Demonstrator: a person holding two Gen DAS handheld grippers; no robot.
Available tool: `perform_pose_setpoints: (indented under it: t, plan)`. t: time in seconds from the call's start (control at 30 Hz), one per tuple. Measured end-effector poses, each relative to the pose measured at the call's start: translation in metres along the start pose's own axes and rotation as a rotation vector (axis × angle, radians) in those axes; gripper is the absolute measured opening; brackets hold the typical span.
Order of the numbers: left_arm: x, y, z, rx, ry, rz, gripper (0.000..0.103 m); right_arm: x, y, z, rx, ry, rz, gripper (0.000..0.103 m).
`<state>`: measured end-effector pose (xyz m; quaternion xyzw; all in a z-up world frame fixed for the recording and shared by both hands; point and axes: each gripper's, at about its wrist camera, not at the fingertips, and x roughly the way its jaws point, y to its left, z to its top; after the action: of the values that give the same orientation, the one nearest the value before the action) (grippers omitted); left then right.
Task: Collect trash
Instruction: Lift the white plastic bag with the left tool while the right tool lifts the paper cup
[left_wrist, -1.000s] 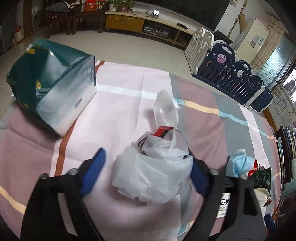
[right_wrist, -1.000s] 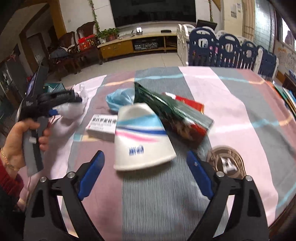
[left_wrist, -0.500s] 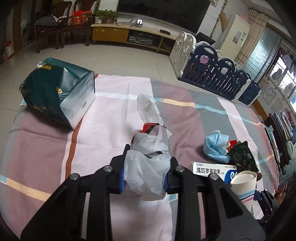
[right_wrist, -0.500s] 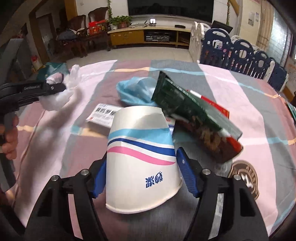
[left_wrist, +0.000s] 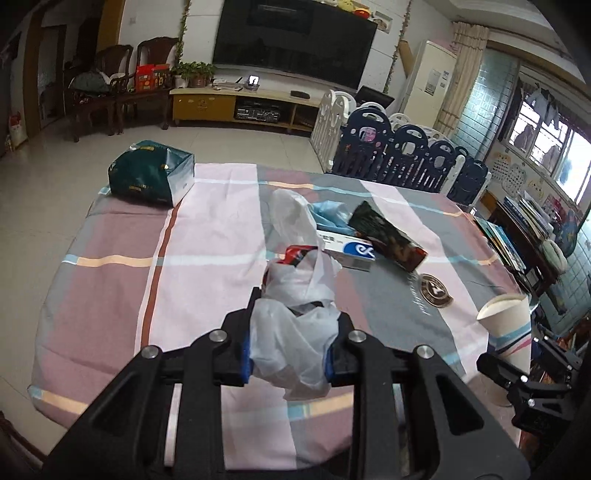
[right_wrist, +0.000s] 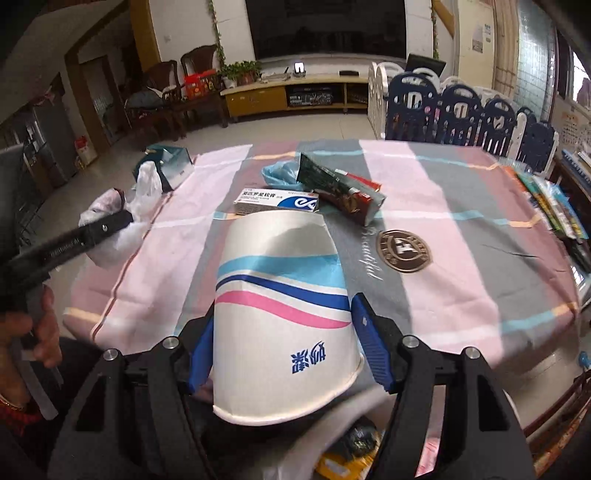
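While both grippers are raised above the table: each one carries a piece of trash.
Left gripper (left_wrist: 289, 360): blue pads pinched on a crumpled white plastic bag (left_wrist: 293, 334); the bag bulges between the fingers and trails forward, with something red and black showing at its top.
Right gripper (right_wrist: 286, 352): blue pads pressed against both sides of an upside-down paper cup (right_wrist: 282, 314) — rim toward the camera, base pointing away; white with light blue, dark blue and pink stripes and blue characters.
Cross-view: from the left wrist, the cup (left_wrist: 508, 325) sits at the right edge, clear of the table; from the right wrist, the bag (right_wrist: 118, 218) hangs at the left in the other gripper, a hand (right_wrist: 33, 328) on its handle.
Table (left_wrist: 207, 236): covered by a pink, mauve and grey plaid cloth.
Trash left on table: medicine box (right_wrist: 277, 201), dark green snack wrapper (right_wrist: 341, 190) just beside it, light blue crumpled bag (right_wrist: 279, 171) behind both.
Far left corner: dark green and white package (left_wrist: 153, 177), well apart from the rest.
Below cup: yellow and dark objects at the frame's bottom — too blurred to tell.
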<state>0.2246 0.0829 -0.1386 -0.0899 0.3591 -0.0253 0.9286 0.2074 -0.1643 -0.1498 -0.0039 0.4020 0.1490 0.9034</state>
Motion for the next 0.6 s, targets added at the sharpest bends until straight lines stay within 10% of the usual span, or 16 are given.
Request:
perform_pose_setpoints:
  t: [0.6]
  plan:
    - [-0.137,-0.11,-0.035,0.231,-0.125,-0.011,0.028,-0.177,-0.067,-0.07,0.071,-0.152,-0.167,0.068]
